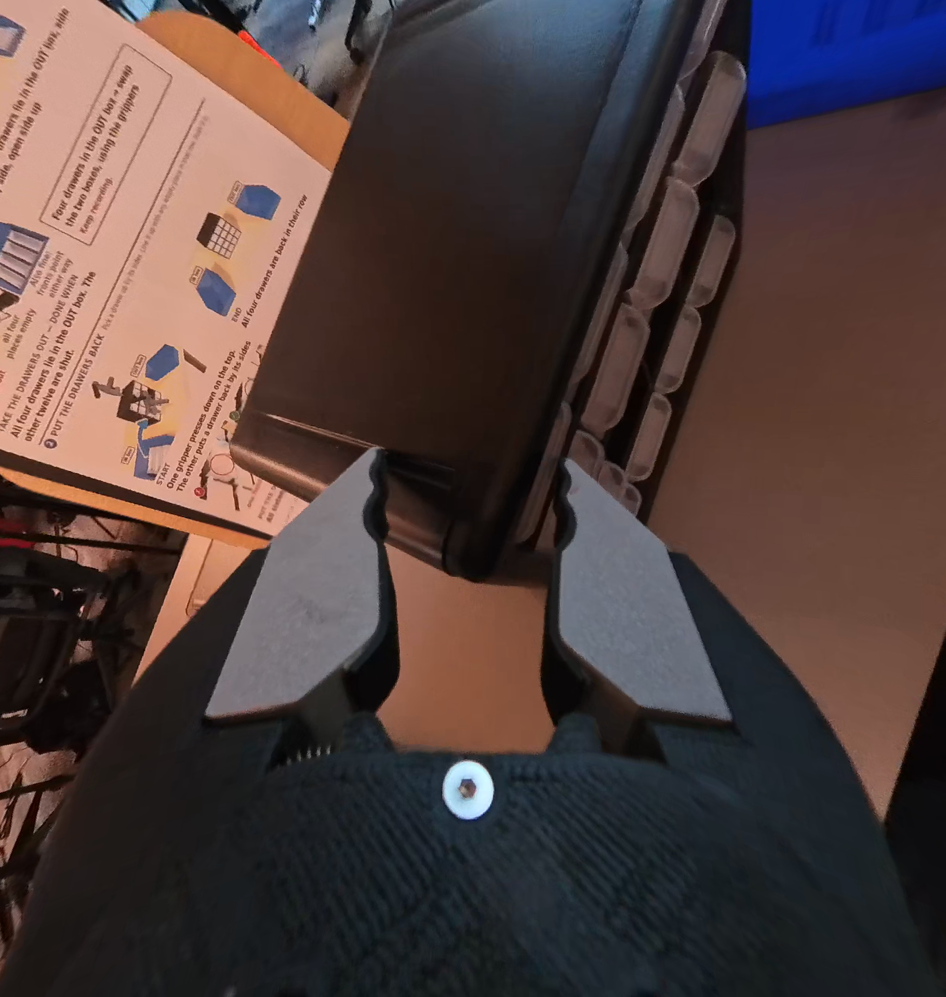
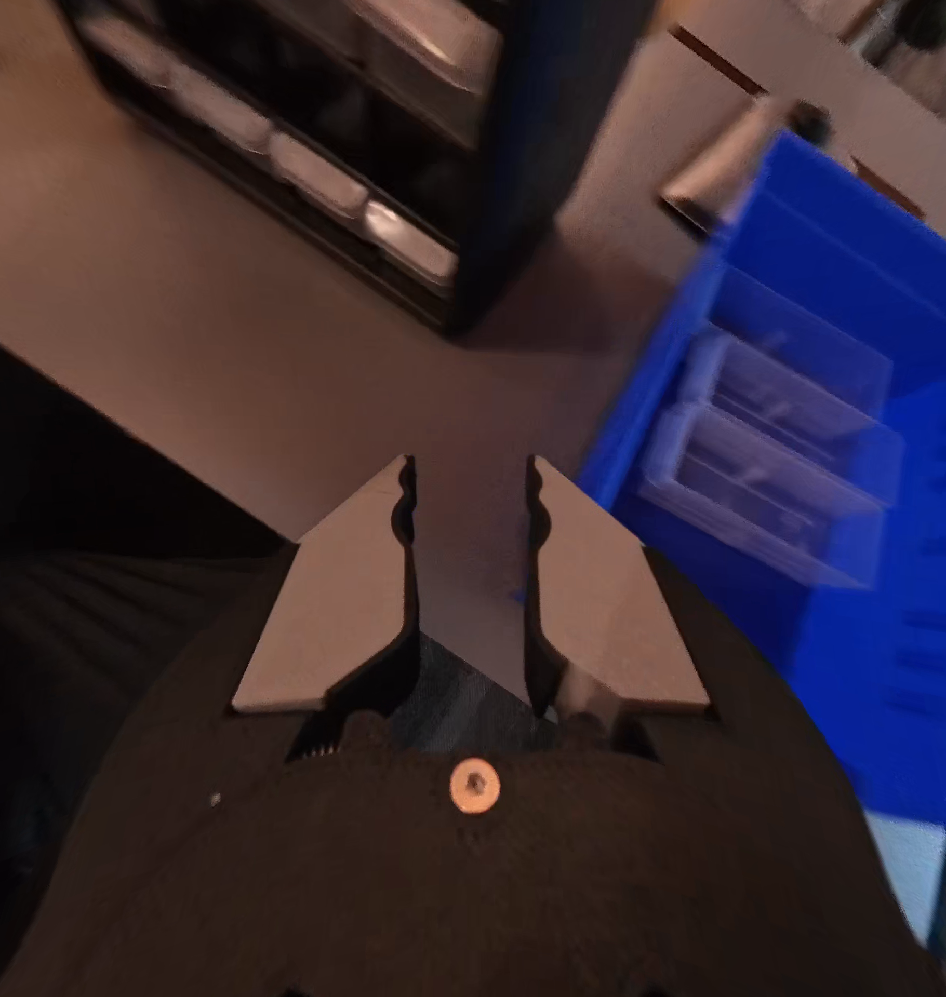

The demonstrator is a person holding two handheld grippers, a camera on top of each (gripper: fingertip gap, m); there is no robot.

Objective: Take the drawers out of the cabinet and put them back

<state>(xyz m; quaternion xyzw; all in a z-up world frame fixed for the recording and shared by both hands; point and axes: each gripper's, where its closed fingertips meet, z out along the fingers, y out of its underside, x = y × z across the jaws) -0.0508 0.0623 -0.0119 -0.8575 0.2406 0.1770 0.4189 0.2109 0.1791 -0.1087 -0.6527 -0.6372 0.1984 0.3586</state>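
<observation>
The black cabinet (image 1: 460,259) stands on the brown table, seen from above in the left wrist view, with rows of clear drawers (image 1: 670,248) down its front. My left gripper (image 1: 470,480) is open, its fingertips either side of the cabinet's near top corner. In the right wrist view the cabinet (image 2: 492,216) is at the upper left, with clear drawers (image 2: 319,172) in some rows and dark gaps in others. My right gripper (image 2: 470,475) is open and empty over the table. Two clear drawers (image 2: 773,453) lie in a blue box (image 2: 675,377) to its right.
A printed instruction sheet (image 1: 125,259) on a cardboard backing lies left of the cabinet. Another blue box (image 1: 859,54) shows beyond the cabinet at the upper right. The table's dark front edge (image 2: 109,421) runs at the lower left. The right wrist view is motion-blurred.
</observation>
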